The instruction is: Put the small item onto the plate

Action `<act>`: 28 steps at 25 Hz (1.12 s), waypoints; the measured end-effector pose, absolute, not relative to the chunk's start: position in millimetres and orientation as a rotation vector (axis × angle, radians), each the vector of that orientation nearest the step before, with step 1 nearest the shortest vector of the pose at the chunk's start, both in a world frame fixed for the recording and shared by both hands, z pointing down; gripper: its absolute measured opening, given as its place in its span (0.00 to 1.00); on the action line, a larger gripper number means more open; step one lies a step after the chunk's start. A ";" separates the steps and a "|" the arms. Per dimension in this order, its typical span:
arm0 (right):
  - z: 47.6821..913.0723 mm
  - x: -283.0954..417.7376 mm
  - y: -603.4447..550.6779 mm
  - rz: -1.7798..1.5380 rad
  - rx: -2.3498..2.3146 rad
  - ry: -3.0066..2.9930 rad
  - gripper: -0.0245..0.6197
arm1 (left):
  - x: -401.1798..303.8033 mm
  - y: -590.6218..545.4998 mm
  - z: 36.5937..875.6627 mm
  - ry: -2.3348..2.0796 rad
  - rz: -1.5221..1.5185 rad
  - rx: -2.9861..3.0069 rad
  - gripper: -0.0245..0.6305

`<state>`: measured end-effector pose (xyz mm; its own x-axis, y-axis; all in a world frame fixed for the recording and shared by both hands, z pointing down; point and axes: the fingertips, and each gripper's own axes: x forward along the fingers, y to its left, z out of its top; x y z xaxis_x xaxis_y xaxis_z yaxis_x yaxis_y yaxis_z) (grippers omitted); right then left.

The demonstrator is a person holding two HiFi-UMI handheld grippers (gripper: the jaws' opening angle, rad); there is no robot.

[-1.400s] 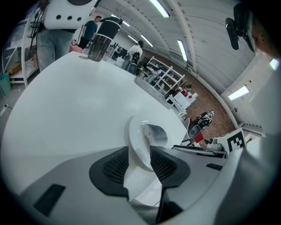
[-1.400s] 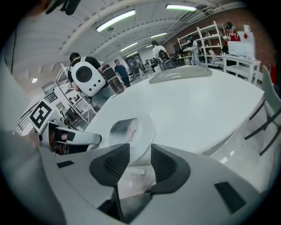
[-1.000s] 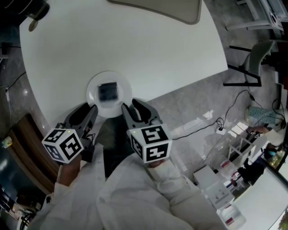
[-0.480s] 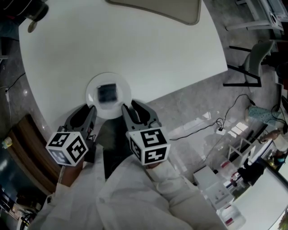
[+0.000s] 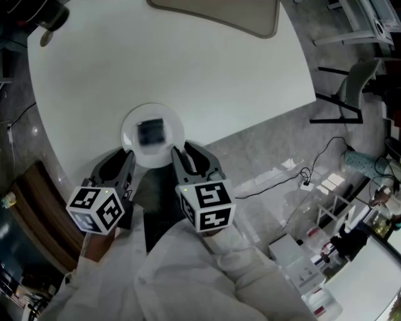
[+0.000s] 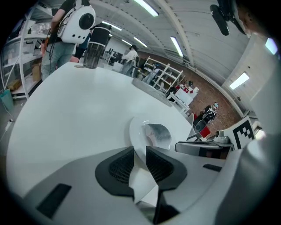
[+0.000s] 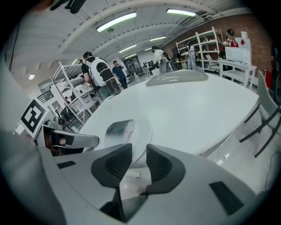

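White tabletop (image 5: 188, 56), item (image 5: 151, 132) on plate (image 5: 128, 128).
Empty left tongs (image 5: 122, 157) and right tongs (image 5: 187, 153), gaps just narrowed, not shut; keep both clear of the plate.

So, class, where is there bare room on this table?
Free: the white tabletop between the round white plate and the grey tray at the far edge. Crowded: the near edge, where left gripper and right gripper, empty jaws just closing, flank the plate.

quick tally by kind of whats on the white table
white round plate: 1
small silvery square item: 1
dark cup: 1
small flat disc beside it: 1
grey flat tray: 1
total: 5
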<state>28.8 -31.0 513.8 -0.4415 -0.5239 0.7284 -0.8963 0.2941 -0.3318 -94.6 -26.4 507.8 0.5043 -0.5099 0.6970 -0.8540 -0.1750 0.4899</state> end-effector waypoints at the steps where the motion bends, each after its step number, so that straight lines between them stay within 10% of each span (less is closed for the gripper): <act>1: 512.6 28.6 -31.7 0.996 1.269 -2.080 0.21 | -94.5 -26.6 507.7 -1.135 0.477 1.846 0.18; 28: 465.2 25.4 -53.8 0.955 1.418 -2.114 0.20 | -100.4 -60.9 457.4 -1.083 0.454 2.038 0.17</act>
